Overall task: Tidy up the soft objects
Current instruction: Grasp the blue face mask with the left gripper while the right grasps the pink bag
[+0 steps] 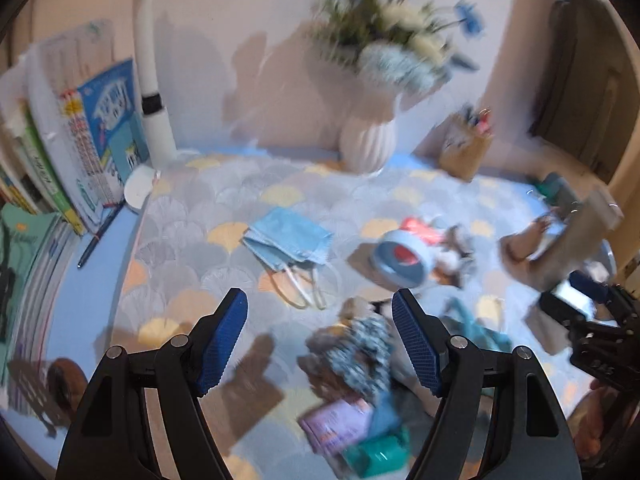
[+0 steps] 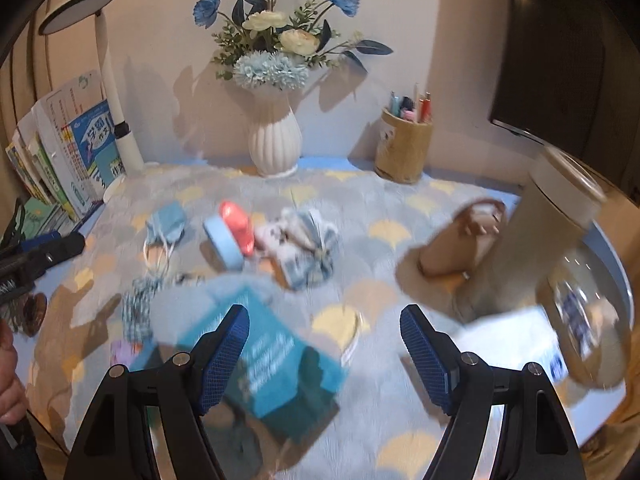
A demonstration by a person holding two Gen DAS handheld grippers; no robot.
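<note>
Soft items lie scattered on a patterned cloth (image 1: 248,184). A light blue face mask (image 1: 288,240) (image 2: 166,222) lies left of centre. A blue-rimmed round thing with red inside (image 1: 402,258) (image 2: 230,236) sits beside a blue-and-white scrunchie (image 2: 308,244). A patterned blue-white fabric piece (image 1: 360,348) (image 2: 138,312) lies just ahead of my left gripper (image 1: 320,340), which is open and empty above the cloth. My right gripper (image 2: 324,356) is also open and empty, over a teal packet (image 2: 272,352). A purple packet (image 1: 340,424) lies near the front.
A white ribbed vase (image 2: 274,144) of flowers stands at the back wall, a pen holder (image 2: 404,152) to its right. Books (image 1: 80,152) and a white lamp (image 2: 108,80) line the left. A beige tumbler (image 2: 540,248) and a brown cup (image 2: 460,248) stand on the right.
</note>
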